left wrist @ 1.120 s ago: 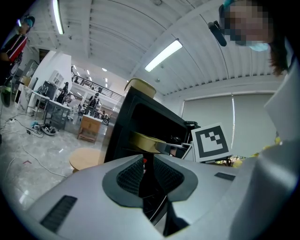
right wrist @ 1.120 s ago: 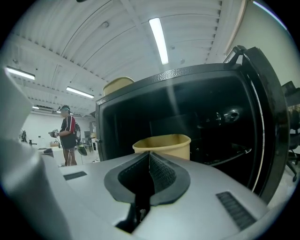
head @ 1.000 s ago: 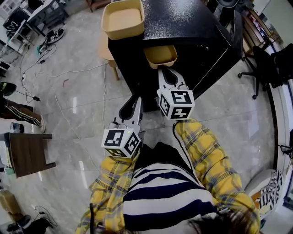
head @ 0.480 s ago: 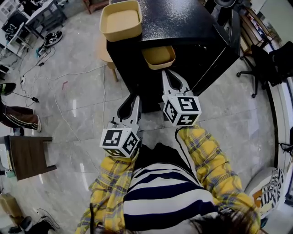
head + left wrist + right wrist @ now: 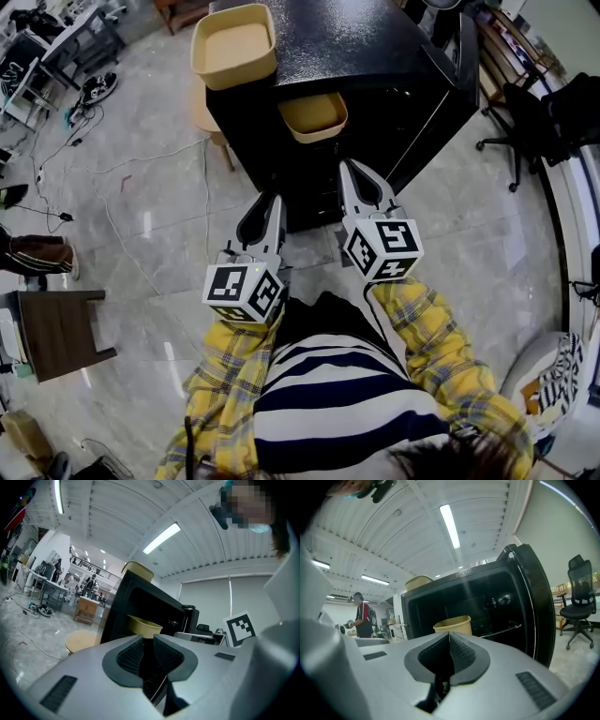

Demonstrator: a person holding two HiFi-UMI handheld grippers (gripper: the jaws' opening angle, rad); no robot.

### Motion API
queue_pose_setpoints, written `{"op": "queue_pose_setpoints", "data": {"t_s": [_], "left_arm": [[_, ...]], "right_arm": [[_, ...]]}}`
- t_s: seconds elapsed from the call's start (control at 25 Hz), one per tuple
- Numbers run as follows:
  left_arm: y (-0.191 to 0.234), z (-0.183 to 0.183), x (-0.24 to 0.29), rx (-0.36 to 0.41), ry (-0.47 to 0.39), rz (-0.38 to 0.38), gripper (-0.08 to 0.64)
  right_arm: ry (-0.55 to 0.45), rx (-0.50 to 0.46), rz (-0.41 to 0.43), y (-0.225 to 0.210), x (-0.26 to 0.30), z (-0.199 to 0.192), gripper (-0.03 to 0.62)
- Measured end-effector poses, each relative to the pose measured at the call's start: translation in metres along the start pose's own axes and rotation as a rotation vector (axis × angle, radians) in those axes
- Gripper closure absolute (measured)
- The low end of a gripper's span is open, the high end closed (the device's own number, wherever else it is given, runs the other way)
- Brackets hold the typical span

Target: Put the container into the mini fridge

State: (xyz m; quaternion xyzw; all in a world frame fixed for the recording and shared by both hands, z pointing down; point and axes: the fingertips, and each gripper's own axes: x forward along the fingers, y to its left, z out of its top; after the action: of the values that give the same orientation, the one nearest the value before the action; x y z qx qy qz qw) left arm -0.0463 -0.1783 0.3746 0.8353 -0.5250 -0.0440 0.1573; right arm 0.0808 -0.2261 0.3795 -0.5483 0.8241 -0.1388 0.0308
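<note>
**Tan container on the fridge shelf, both grippers in front of the open door**

The black mini fridge (image 5: 375,56) stands with its door (image 5: 441,117) swung open to its right side. A tan container (image 5: 312,115) sits on a shelf inside the fridge, just behind the front opening, upright with its mouth up. A second, larger tan container (image 5: 234,44) rests on top of the fridge at its front left corner.

Both grippers point roughly level at the fridge front, and both are empty. The left gripper (image 5: 272,199) is held before the fridge's lower left part; its pads stand a narrow gap apart with nothing between them. The right gripper (image 5: 349,165) is a little nearer the opening, below the shelf container and apart from it; its pads are pressed together on nothing.

Each gripper carries a cube printed with black-and-white square marker patterns, the left cube (image 5: 246,291) and the right cube (image 5: 384,249); these are patterns, not letters.

A round wooden stool (image 5: 199,108) stands just left of the fridge. A black office chair (image 5: 525,122) is beyond the open door, and cables (image 5: 112,159) lie on the floor well left of the fridge.
</note>
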Motion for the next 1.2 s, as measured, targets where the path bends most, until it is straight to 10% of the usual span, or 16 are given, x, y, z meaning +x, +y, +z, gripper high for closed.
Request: {"op": "queue_pose_setpoints", "data": {"t_s": [1.2], "left_arm": [[-0.003,-0.023,-0.010,-0.036,0.034,0.014,0.482]], "right_arm": [[0.099,0.060,-0.098,-0.022,-0.067,-0.052,0.566]]}}
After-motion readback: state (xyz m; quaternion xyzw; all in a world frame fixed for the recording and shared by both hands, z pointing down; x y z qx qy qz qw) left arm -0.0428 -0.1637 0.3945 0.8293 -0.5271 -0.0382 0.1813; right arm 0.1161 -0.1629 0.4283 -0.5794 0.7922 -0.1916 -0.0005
